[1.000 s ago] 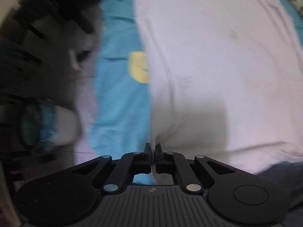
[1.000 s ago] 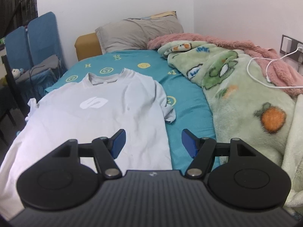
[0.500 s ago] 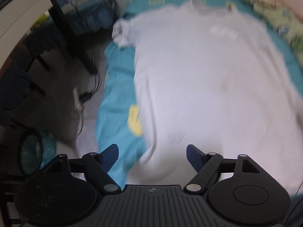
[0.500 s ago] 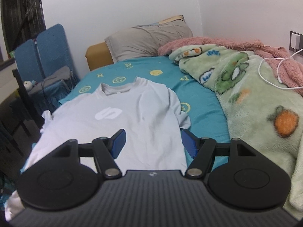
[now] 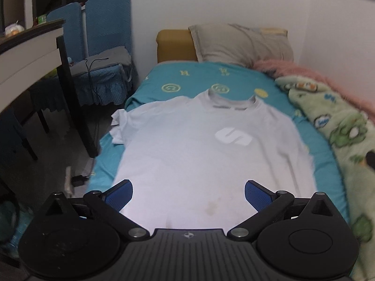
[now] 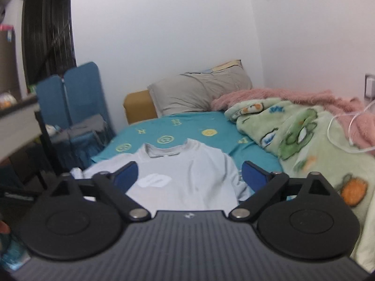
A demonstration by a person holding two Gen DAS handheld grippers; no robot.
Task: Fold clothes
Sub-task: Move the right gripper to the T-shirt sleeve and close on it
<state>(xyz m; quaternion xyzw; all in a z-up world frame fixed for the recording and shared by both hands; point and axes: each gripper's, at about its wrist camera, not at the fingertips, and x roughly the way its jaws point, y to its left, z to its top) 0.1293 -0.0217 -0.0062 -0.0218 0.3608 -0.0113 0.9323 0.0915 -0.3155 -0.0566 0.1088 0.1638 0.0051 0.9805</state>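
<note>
White walls (image 5: 234,0); bed (image 5: 192,75); 2 blue chairs (image 5: 103,23); desk (image 5: 30,46).

White T-shirt (image 5: 199,149) lies flat, unfolded, front up, on the bed.

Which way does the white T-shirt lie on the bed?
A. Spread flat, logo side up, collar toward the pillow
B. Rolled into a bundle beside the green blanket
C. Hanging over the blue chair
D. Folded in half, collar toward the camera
A: the white T-shirt lies spread flat on the teal bed sheet, logo up, collar toward the pillow.
</note>
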